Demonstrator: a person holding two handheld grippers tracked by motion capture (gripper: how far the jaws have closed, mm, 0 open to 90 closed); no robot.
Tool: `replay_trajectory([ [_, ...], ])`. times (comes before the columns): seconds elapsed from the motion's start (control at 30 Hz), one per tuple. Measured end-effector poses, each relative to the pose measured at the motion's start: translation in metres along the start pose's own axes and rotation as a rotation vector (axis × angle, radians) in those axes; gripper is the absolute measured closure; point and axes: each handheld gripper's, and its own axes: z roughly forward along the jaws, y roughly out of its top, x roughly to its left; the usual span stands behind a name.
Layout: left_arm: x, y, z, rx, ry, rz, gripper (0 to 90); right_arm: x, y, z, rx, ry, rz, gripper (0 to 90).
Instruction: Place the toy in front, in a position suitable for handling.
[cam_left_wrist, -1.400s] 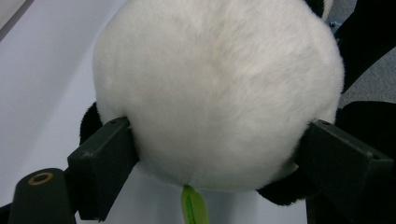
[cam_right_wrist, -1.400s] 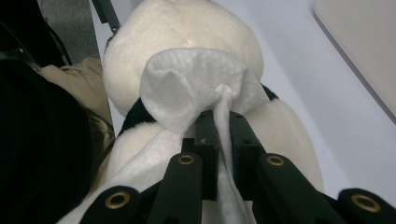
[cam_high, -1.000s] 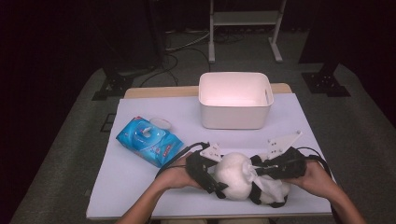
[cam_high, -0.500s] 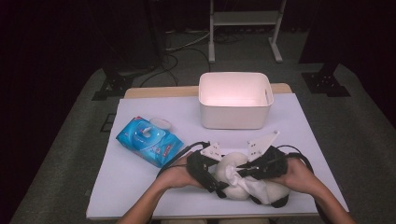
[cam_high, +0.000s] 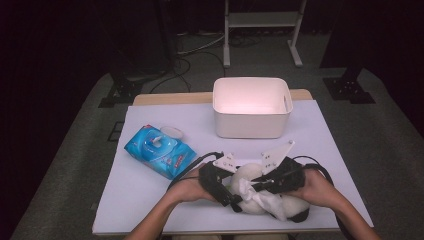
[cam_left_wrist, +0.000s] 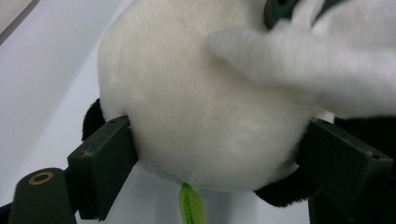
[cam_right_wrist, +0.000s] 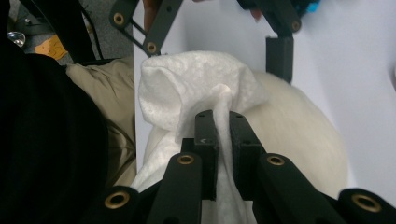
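Observation:
A white and black plush toy (cam_high: 248, 173) lies at the table's front edge. My left gripper (cam_high: 234, 194) is shut on its round white body (cam_left_wrist: 205, 102), one black pad (cam_left_wrist: 105, 158) pressed into each side; a green tag (cam_left_wrist: 191, 207) hangs below. My right gripper (cam_high: 256, 185) comes in from the right, shut on a white wet wipe (cam_high: 267, 201). In the right gripper view the jaws (cam_right_wrist: 223, 126) pinch a fold of the wipe (cam_right_wrist: 196, 84), which rests bunched against the plush toy (cam_right_wrist: 299, 140). In the left gripper view the wipe (cam_left_wrist: 303, 60) drapes over the toy's upper right.
A white bin (cam_high: 252, 107) stands at the back centre of the table. A blue pack of wipes (cam_high: 159, 150) with its flap up lies at the left. The table's front edge runs just below both hands. The person's beige trousers (cam_right_wrist: 107, 93) are beside the table edge.
The right gripper has moved left with the wipe onto the plush toy, then stopped. The left gripper has kept its hold in place.

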Motion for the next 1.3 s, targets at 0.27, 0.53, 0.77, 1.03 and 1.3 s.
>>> replay_trajectory([
  [0.27,0.000,0.001,0.000,0.003,-0.003,-0.003,13.1,-0.002,-0.026,-0.018,0.010,-0.034,0.053,82.9],
  [0.53,0.001,0.003,0.000,0.006,0.001,-0.004,13.3,-0.002,-0.018,-0.015,0.004,-0.029,0.044,82.9],
  [0.77,0.001,0.003,0.000,-0.004,0.002,-0.006,13.3,-0.007,0.008,0.003,0.004,0.006,-0.003,82.8],
  [1.03,0.002,-0.001,0.000,-0.016,-0.007,-0.022,13.1,-0.013,0.022,0.017,0.013,0.033,-0.021,82.9],
  [1.3,0.001,-0.001,0.000,-0.006,-0.006,-0.017,13.0,-0.022,0.005,-0.002,0.022,-0.023,0.026,82.5],
])
